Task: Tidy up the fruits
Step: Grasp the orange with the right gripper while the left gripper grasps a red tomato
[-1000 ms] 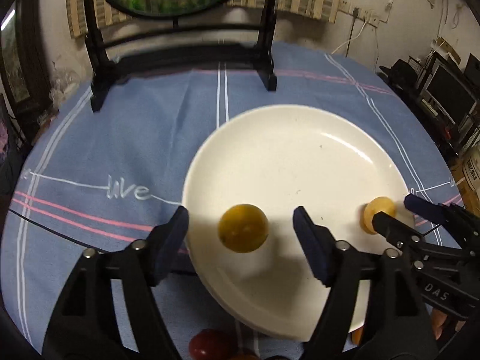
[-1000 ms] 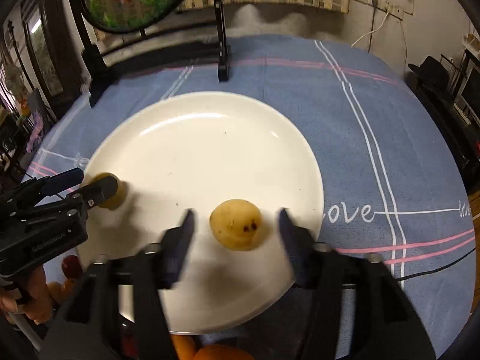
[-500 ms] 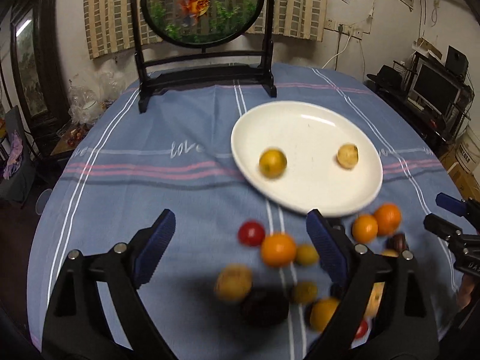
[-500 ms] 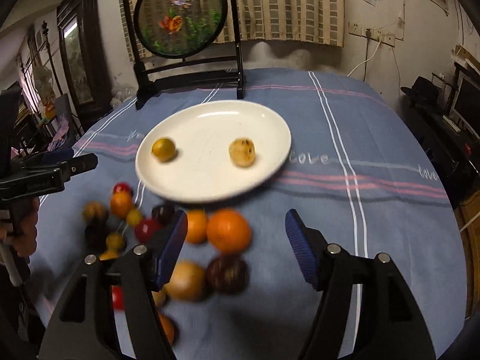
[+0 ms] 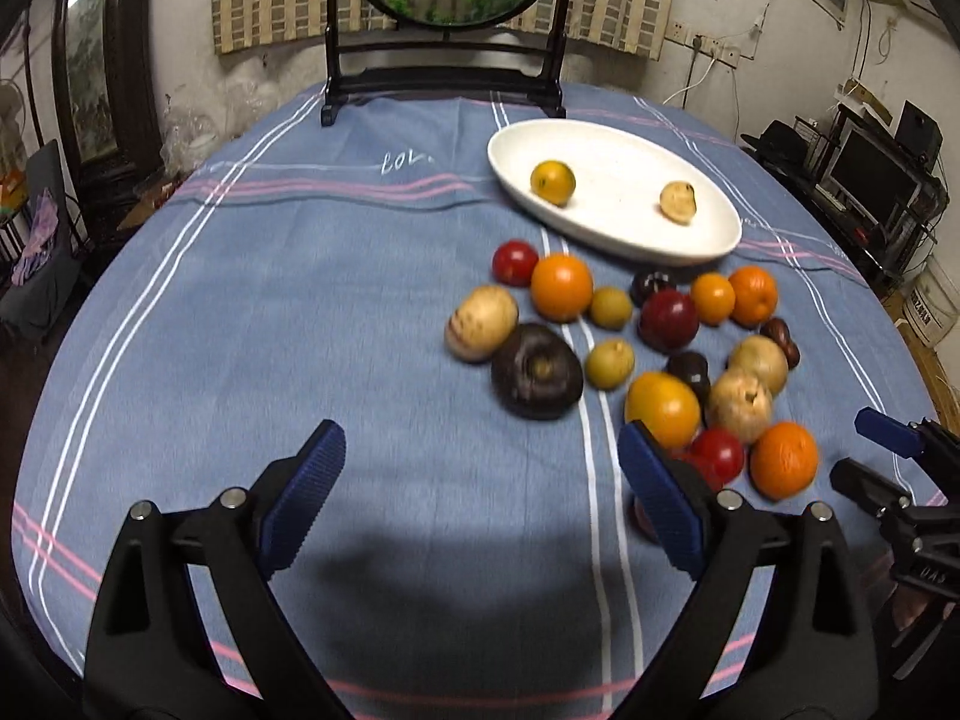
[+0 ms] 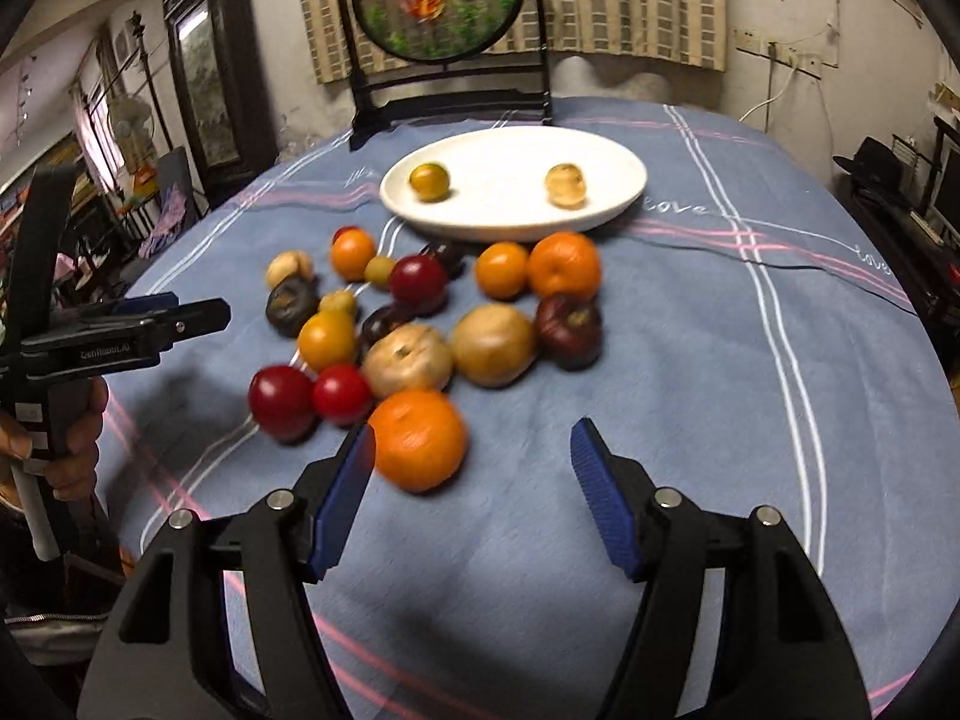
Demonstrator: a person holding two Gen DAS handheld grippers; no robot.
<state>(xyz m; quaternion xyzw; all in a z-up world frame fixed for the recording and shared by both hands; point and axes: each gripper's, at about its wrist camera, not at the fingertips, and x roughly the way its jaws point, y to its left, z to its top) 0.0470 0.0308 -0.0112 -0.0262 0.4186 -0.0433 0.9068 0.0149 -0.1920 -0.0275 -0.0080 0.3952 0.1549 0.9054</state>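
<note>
Fruit [image 6: 420, 324] lies heaped loose on the blue-clothed table [image 5: 300, 312], just short of a white plate [image 6: 612, 180] already holding two round pieces, evidently the sorting spot. Left tongs [image 5: 480, 498] are opening wide, right tongs [image 6: 474, 492] half-open; both empty. Round fruit shows no clear long axis.

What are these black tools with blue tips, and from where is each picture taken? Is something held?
A person holds two hand grippers; each carries a camera looking along its fingers. One picture is from the left gripper, whose jaws are opening with nothing between them. The other is from the right gripper, open and empty. On the blue tablecloth stands a white plate with a yellow fruit and a pale fruit. Before it lies a pile of loose fruits, among them a large orange.
</note>
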